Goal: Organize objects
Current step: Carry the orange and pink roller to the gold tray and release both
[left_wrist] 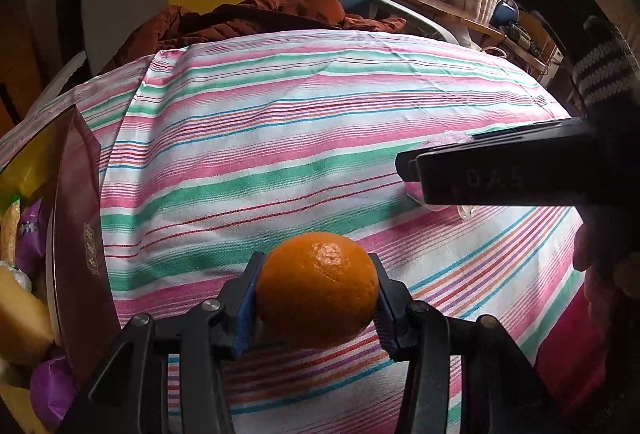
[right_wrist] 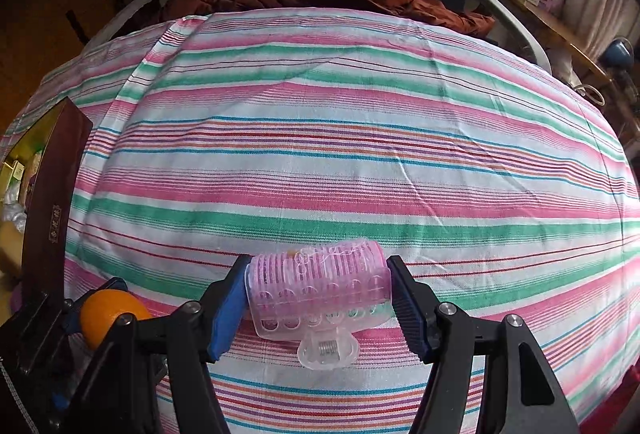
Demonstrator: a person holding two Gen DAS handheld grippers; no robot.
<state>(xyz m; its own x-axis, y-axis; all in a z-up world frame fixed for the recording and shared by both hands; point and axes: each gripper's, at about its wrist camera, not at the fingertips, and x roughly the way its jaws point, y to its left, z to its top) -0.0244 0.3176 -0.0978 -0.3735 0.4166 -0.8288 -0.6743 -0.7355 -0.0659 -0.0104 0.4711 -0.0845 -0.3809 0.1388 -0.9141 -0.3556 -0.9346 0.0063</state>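
Left gripper: blue pads clamped on both sides of a round orange fruit, held above the pink, green and white striped cloth. Right gripper: jaws closed against the two ends of a pink plastic hair roller with a clear clip, also over the cloth. At the far left edge, a dark red open box holds purple packets and a yellow block; other contents are unclear.
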